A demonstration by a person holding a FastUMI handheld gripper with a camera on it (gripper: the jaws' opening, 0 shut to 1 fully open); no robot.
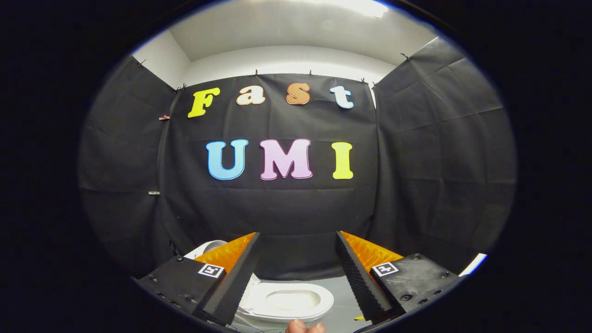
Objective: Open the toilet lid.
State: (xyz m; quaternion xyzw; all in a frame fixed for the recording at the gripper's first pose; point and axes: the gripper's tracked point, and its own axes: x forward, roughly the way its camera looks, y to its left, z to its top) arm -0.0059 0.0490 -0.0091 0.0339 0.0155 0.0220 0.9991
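gripper view: the gripper (296, 277) has its jaws wide apart and empty, aimed level at the booth wall. the toilet (286, 303) sits below and between them on the grey floor (340, 314), seat and bowl showing. a white piece left of the toilet, behind the left finger, may be the lid (208, 247); i cannot tell. fingertips (305, 327) of a person's hand sit just before the toilet.

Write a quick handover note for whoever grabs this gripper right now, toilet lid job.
Gripper: open, fingers wide apart, holding nothing, raised above the toilet.
The white seat ring and bowl opening show between and below the fingers, so the lid looks already up; a white part behind the left finger may be the raised lid, but I cannot tell.
A fingertip shows at the near edge.
Left: confirm the lid stands open.
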